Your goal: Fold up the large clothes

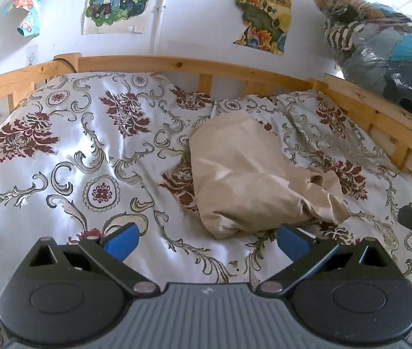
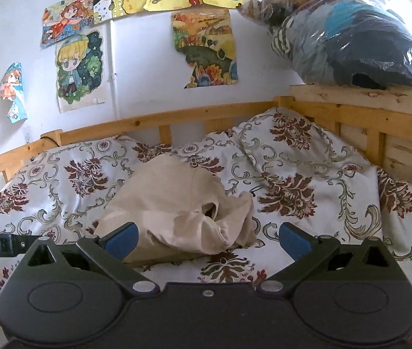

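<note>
Left gripper (image 1: 206, 240): blue-padded fingers spread wide, holding nothing, hovering just short of the crumpled beige cloth garment (image 1: 252, 180). Right gripper (image 2: 207, 240): fingers equally wide apart, empty, with the garment's near edge between and just beyond the tips. Garment lies bunched mid-bed on the white floral-patterned satin bedspread (image 1: 89, 151). Pine wooden bed rail (image 1: 235, 71) behind. Clear plastic bag of dark clothes (image 2: 351, 37) sits on the rail's corner.

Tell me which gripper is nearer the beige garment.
Right, by a little. The right gripper sits directly before the beige garment, one finger overlapping its edge. The left gripper is offset to the garment's left, only one finger near it.
</note>
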`<state>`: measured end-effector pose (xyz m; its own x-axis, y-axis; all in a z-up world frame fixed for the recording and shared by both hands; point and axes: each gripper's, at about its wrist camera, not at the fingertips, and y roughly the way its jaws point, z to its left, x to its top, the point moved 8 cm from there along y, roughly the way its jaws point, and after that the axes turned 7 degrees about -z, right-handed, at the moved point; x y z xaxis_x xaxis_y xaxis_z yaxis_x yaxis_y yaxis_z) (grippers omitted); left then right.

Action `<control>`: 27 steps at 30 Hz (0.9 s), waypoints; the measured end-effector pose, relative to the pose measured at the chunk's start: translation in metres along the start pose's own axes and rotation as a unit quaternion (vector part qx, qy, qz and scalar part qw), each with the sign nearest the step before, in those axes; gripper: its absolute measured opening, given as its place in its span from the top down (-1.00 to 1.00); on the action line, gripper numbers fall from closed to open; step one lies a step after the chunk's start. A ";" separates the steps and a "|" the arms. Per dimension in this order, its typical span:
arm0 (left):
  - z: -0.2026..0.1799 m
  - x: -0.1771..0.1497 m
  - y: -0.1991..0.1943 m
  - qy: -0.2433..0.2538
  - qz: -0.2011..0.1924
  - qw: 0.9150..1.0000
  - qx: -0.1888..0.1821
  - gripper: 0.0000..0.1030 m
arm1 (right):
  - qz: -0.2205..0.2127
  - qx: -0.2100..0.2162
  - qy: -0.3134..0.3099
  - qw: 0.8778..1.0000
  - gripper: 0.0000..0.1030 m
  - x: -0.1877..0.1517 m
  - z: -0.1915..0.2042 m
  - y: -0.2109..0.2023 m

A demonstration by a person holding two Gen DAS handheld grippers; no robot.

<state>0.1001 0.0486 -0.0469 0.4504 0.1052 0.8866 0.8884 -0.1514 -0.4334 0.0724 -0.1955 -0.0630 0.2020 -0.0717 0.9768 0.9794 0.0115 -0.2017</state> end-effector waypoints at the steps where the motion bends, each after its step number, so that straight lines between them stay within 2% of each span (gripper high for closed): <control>1: 0.000 -0.001 0.000 0.002 0.002 1.000 0.000 -0.99 | 0.001 -0.001 0.000 1.000 -0.99 0.000 0.000 0.000; 27: 0.003 0.000 -0.001 0.005 -0.001 1.000 0.003 -0.99 | 0.007 0.000 0.000 1.000 -0.99 -0.002 -0.001 0.002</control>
<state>0.0995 0.0512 -0.0471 0.4472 0.0966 0.8892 0.8901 -0.1457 -0.4319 0.0740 -0.1966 -0.0659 0.2147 -0.0715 0.9741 0.9767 0.0130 -0.2143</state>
